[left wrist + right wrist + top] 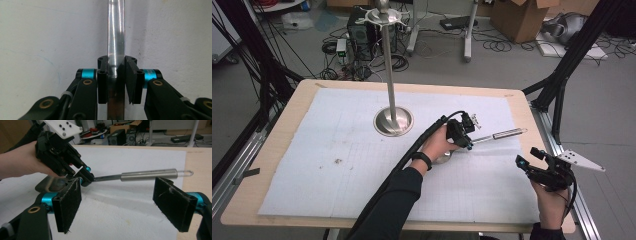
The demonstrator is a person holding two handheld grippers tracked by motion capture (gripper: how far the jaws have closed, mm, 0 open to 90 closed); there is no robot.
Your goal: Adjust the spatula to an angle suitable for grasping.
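Wooden desk (272, 150) covered by a white sheet (337, 185), with a polished metal stand (393, 120) as the landmark: round base flat on the sheet, thin upright pole rising from its centre to a small fitting at the top. To the right of the stand's base and slightly nearer the person, a long steel utensil (507, 133) lying across the sheet, cylindrical handle with a wire hanging loop pointing away from the stand toward the desk's right edge, shiny head end toward the stand and largely hidden under the left hand (437, 145). Left tool (467, 142) clamped on the utensil's narrow shaft just on the stand side of the handle; in the left gripper view, both black jaws pressed against the flat reflective shaft (115, 37), running straight up between them over the white sheet. In the right gripper view, same grip seen from the side: left tool (86, 177) closed on the shaft, thicker handle (150, 175) extending beyond it, curved shiny head (50, 185) beneath the hand. Right tool (532, 155) far to the right of the stand, near the desk's right front corner, held in the right hand (552, 205) with jaws spread wide and nothing between them; padded inner faces well apart in its own view, facing the utensil from the near side. Dark sleeve (387, 205) on the left forearm.
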